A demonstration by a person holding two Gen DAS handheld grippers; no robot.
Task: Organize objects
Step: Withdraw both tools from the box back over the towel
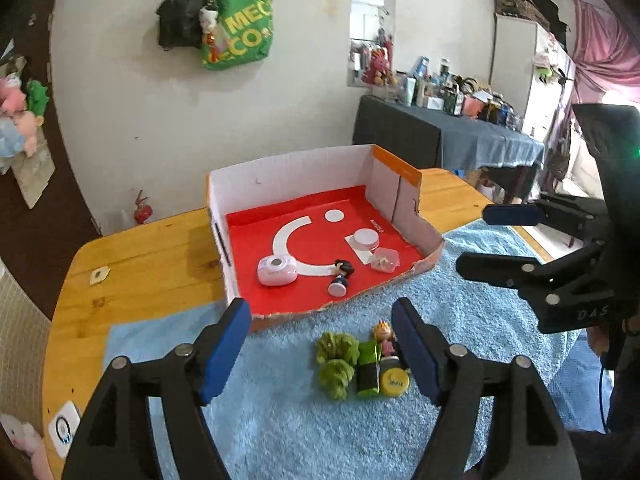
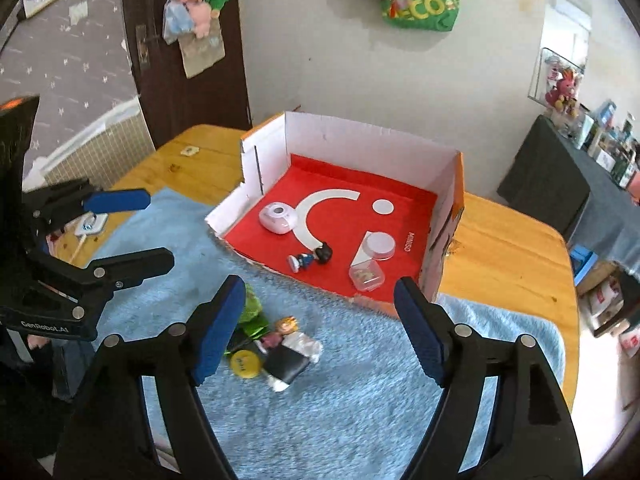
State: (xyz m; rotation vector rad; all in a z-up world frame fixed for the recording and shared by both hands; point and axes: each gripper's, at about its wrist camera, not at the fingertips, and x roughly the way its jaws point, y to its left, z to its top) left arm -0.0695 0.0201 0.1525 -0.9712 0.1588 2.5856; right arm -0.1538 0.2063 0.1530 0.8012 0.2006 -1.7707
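An open cardboard box (image 1: 288,176) (image 2: 360,136) with a red floor holds a pink round device (image 1: 277,271), a dark-haired figurine (image 1: 342,276) lying down, a white jar (image 1: 366,238) and a clear case (image 1: 385,259). In front of it, on the blue towel (image 1: 320,432), lie a green plush piece (image 1: 336,360), a green-and-black packet (image 1: 368,368) and a crowned figurine (image 1: 386,340) on a yellow base. My left gripper (image 1: 320,306) hangs open above this group, nothing between its fingers. My right gripper (image 2: 320,286) is open and empty too, over the towel by the box's front edge.
The towel covers the near part of a wooden table (image 1: 140,264), where two small white items (image 1: 99,276) (image 1: 64,426) lie at the left. A dark-draped side table (image 1: 460,132) crowded with bottles stands at the back right. Bags hang on the wall (image 1: 240,32).
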